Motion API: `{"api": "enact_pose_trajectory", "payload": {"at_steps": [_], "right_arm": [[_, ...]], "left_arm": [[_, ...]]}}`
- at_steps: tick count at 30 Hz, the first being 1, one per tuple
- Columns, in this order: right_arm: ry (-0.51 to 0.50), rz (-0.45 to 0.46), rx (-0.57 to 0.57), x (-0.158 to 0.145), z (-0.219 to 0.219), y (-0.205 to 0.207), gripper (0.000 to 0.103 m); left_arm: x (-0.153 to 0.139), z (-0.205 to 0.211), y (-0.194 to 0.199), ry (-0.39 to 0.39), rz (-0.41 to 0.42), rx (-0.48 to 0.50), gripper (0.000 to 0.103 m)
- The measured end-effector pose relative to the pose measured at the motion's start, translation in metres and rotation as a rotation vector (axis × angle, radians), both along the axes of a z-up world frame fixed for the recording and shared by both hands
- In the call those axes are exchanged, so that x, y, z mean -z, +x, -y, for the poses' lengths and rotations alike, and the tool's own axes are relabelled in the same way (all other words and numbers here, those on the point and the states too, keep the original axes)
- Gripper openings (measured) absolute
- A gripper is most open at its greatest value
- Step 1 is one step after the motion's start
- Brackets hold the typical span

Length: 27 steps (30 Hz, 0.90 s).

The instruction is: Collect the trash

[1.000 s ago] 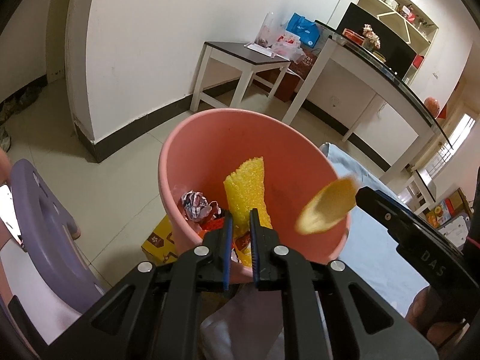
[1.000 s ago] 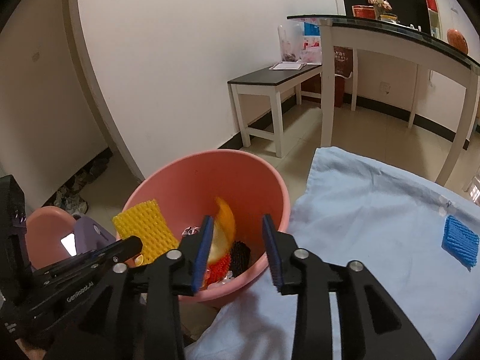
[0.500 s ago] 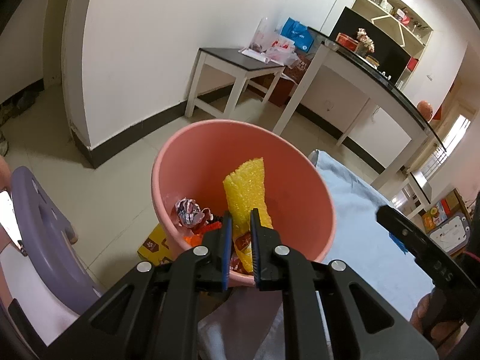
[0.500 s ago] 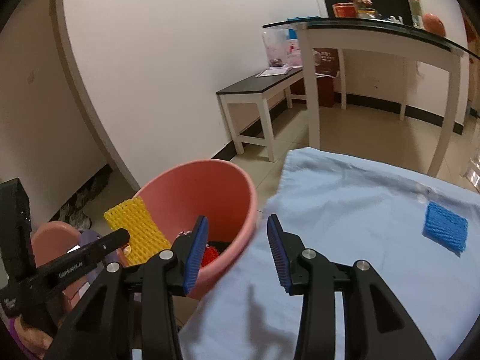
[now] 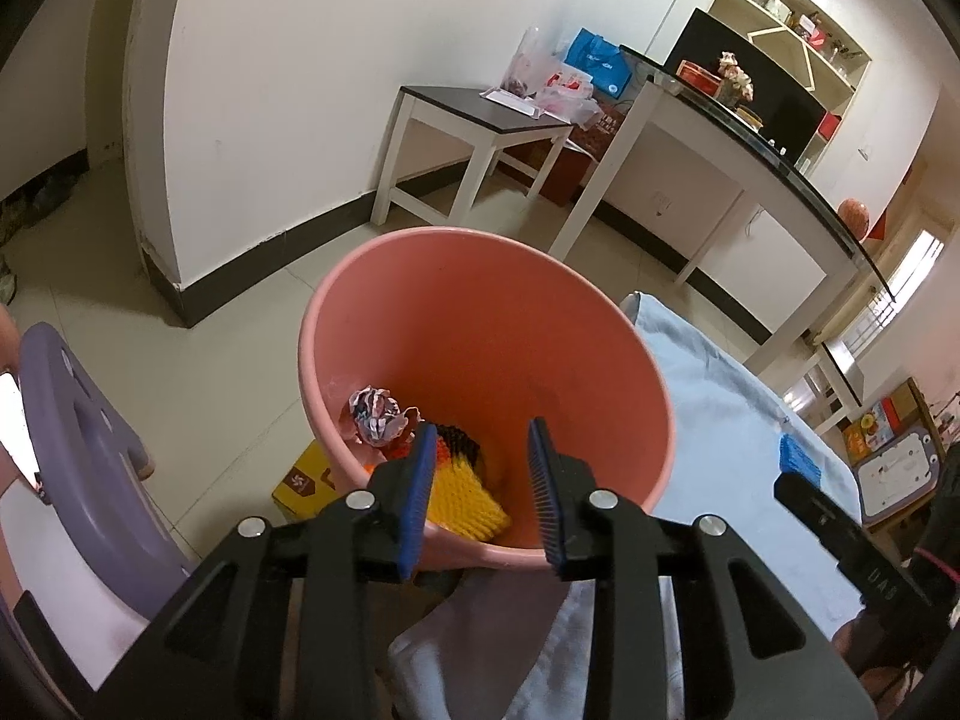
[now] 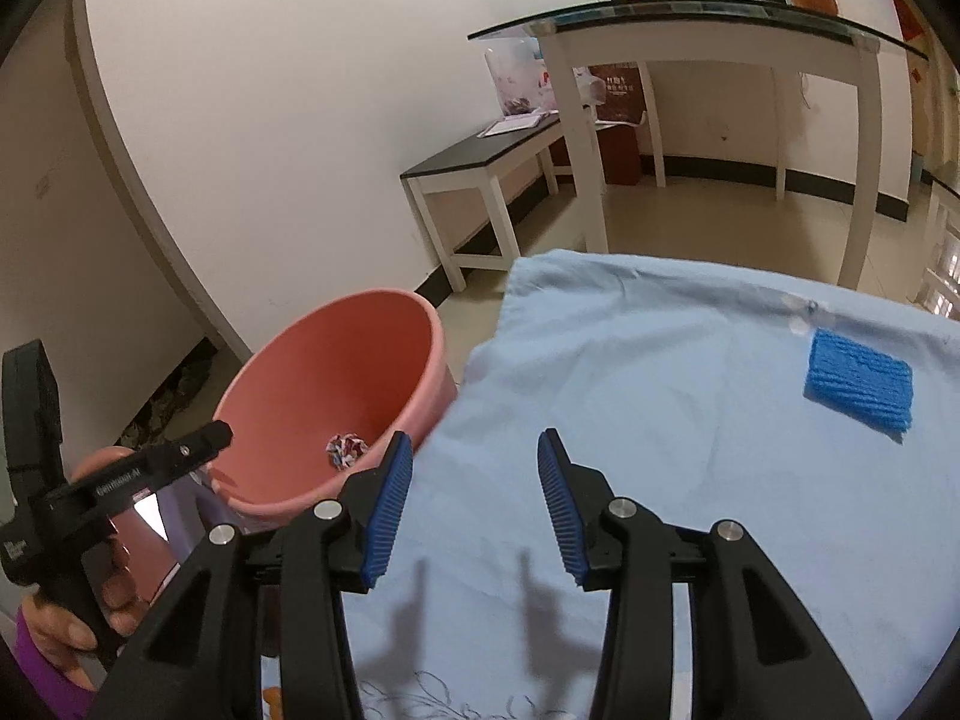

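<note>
A pink bucket (image 5: pixel 480 237) stands on the floor against the edge of a table covered with a light blue cloth (image 6: pixel 660 390). In it lie a yellow foam net (image 5: pixel 465 501), a crumpled wrapper (image 5: pixel 375 414) and some dark and orange scraps. My left gripper (image 5: pixel 480 492) hangs over the bucket's near rim; its jaws are opening and hold nothing. My right gripper (image 6: pixel 474 510) hovers over the cloth to the right of the bucket (image 6: pixel 336 372), its jaws opening with nothing between them. A blue foam net (image 6: pixel 858 387) lies on the cloth at the far right.
A purple stool (image 5: pixel 78 438) stands left of the bucket and a yellow box (image 5: pixel 300 480) lies on the floor beside it. A white side table (image 5: pixel 480 120) and a tall glass-topped table (image 6: pixel 690 18) stand by the wall beyond.
My left gripper opened and the yellow foam net fell into the bucket. My right gripper let a yellow-orange scrap drop into the bucket, then swung right over the cloth.
</note>
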State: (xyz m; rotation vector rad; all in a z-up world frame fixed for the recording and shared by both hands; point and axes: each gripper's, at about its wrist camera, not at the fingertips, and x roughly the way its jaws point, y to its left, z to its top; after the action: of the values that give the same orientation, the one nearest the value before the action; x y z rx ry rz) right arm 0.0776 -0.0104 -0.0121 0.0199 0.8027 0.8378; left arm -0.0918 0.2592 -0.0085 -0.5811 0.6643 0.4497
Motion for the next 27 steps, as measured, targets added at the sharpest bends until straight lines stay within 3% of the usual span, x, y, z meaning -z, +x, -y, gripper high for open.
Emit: {"api": "enact_pose_trajectory", "payload": {"at_steps": [8,19,27], "right_arm": [[-0.018,-0.006,0.049,0.008,0.029,0.015,0.044],[-0.102,0.017,0.257,0.016,0.116,0.089,0.048],[-0.218,0.056,0.245,0.028,0.116,0.125,0.052]], "left_arm": [[-0.003,0.005,-0.001,0.017,0.023,-0.001,0.032],[0.007,0.015,0.012,0.013,0.007,0.035,0.032],[0.010,0.023,0.025,0.009,-0.021,0.080,0.032]]}}
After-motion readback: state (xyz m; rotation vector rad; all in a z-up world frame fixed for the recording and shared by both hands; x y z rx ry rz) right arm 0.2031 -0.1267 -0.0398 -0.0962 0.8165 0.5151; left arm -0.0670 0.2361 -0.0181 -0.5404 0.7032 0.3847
